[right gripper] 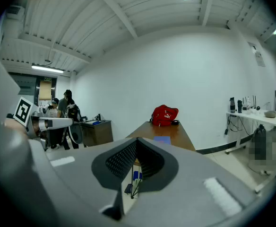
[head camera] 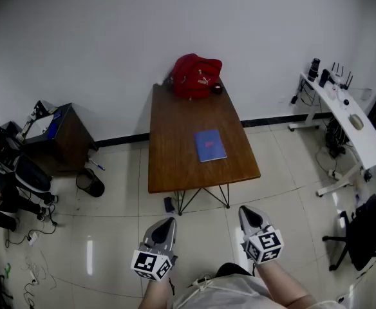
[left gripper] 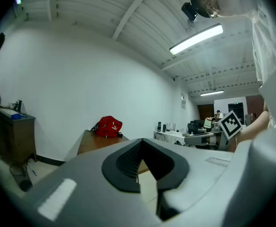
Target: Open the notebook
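A closed blue notebook [head camera: 210,145] lies flat on the right half of a brown wooden table [head camera: 175,153], and shows as a thin blue patch [right gripper: 162,139] in the right gripper view. Both grippers hang over the floor, well short of the table's near edge and apart from the notebook. My left gripper [head camera: 169,221] is shut with nothing in it, and my right gripper [head camera: 246,210] is shut too. The left gripper view looks along its meeting jaws [left gripper: 140,148] at the table; the notebook is hidden there. The right gripper [right gripper: 137,148] points at the table's near end.
A red bag [head camera: 196,76] and a small dark object sit at the table's far end by the wall. A dark cabinet [head camera: 62,134] and black bin [head camera: 90,183] stand left. A white desk [head camera: 349,118] and an office chair [head camera: 368,230] stand right. Cables lie on the floor at left.
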`<control>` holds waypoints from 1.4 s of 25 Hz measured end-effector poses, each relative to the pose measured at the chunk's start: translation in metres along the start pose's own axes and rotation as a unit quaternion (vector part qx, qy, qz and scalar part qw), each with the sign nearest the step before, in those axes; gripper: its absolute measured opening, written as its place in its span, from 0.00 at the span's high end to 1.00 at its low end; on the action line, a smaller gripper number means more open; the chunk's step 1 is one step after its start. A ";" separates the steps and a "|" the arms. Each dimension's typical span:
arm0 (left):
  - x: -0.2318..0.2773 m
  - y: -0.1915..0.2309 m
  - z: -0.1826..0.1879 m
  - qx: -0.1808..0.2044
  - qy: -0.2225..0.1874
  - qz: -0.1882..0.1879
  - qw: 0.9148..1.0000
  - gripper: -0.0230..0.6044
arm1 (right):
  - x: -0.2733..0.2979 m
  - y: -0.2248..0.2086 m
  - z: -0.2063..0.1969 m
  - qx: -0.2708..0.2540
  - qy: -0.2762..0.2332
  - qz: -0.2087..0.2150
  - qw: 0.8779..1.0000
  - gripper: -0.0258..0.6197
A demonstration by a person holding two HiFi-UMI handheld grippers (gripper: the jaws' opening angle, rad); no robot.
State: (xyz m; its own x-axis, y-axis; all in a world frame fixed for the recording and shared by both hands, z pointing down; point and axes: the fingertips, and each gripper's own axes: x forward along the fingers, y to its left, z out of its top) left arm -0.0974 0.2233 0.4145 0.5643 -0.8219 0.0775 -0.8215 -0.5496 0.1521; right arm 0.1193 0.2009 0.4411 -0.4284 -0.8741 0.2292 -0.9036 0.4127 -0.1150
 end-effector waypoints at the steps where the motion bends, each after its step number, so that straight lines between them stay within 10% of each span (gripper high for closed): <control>1: 0.002 0.006 -0.002 -0.003 0.001 0.001 1.000 0.95 | 0.006 0.000 -0.002 0.001 0.002 -0.001 1.000 0.95; 28: 0.283 0.165 -0.001 -0.027 0.032 0.011 0.999 0.95 | 0.304 -0.158 0.040 0.006 0.055 0.017 0.998 0.95; 35: 0.317 0.191 -0.025 -0.048 0.073 0.003 0.996 0.95 | 0.345 -0.181 -0.001 0.034 0.129 0.005 0.991 0.95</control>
State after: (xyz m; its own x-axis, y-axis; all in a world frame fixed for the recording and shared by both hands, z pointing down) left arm -0.0738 -0.1382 0.4925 0.5708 -0.7909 0.2207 -0.8174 -0.5220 0.2436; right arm 0.1352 -0.1756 0.5417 -0.4333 -0.7715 0.4658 -0.9002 0.3953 -0.1825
